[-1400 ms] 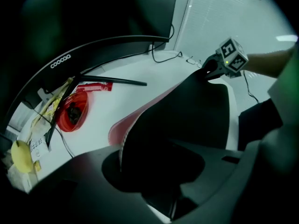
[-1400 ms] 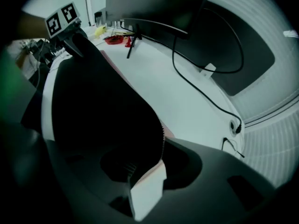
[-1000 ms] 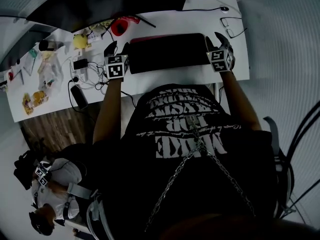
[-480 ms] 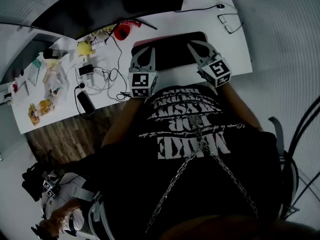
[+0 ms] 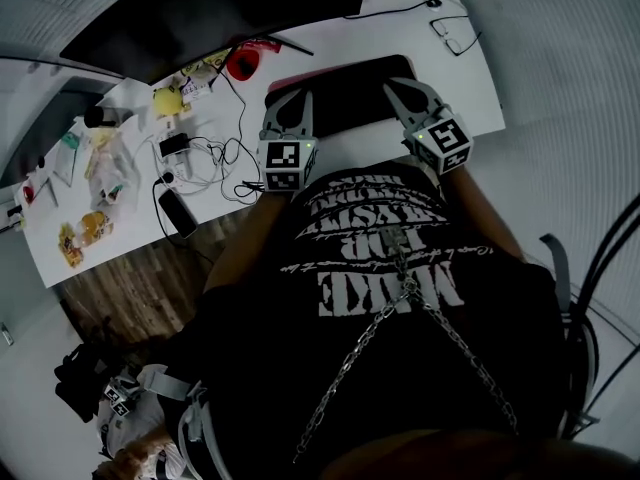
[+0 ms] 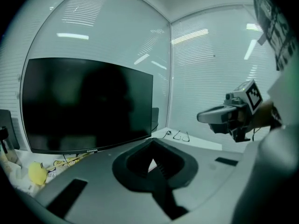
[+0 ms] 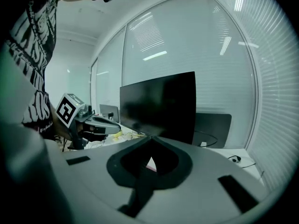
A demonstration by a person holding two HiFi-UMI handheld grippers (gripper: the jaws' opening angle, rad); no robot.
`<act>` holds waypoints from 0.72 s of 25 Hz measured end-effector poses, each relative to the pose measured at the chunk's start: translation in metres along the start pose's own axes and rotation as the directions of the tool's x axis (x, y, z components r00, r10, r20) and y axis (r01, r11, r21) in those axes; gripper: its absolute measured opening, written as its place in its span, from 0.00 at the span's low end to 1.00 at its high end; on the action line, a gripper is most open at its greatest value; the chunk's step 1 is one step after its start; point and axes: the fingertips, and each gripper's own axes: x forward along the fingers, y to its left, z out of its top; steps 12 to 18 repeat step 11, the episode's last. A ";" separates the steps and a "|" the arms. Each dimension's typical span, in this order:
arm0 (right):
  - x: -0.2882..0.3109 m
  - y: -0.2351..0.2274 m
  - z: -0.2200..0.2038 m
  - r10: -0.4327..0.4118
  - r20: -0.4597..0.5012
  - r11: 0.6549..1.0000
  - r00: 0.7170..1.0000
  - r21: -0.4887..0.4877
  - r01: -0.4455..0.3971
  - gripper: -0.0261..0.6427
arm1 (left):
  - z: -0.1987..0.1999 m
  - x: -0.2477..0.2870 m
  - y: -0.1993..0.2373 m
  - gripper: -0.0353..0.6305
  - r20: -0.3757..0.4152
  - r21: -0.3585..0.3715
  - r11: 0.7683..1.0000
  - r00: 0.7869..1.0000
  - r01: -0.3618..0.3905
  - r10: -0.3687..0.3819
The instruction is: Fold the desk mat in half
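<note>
The black desk mat [image 5: 345,96] lies flat on the white desk [image 5: 480,108], a thin red edge showing along its far side. My left gripper [image 5: 297,98] hovers over the mat's near left part and is shut. My right gripper [image 5: 393,88] hovers over its near right part, also shut. In the left gripper view the jaws [image 6: 152,141] meet with nothing between them, aimed at the monitor. The right gripper view shows the same for my right gripper [image 7: 150,139]. Each gripper appears in the other's view: the right gripper [image 6: 229,115] and the left gripper [image 7: 88,120].
A dark monitor [image 6: 88,101] stands behind the mat. Glasses [image 5: 455,33] and a mouse [image 5: 432,3] lie at the far right. A red object [image 5: 240,63], a yellow object [image 5: 165,98], cables [image 5: 215,158] and clutter fill the desk's left side.
Both grippers went from open at the mat's two ends to shut, and drew in towards the body over the mat's near side. Over the last half second they barely moved.
</note>
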 end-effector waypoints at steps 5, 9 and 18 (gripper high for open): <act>-0.002 0.006 -0.004 -0.035 -0.008 0.999 0.999 0.019 0.035 0.04 | -0.003 -0.004 0.004 0.06 -0.004 -0.001 1.000 1.000 0.027 -0.027; -0.002 0.011 0.000 -0.056 -0.008 0.998 0.998 0.031 0.056 0.04 | 0.000 -0.007 0.011 0.06 0.002 -0.008 0.999 0.999 0.038 -0.038; -0.001 0.015 0.001 -0.067 -0.008 0.997 0.998 0.036 0.067 0.04 | 0.000 -0.010 0.014 0.06 0.001 -0.012 0.999 0.999 0.046 -0.046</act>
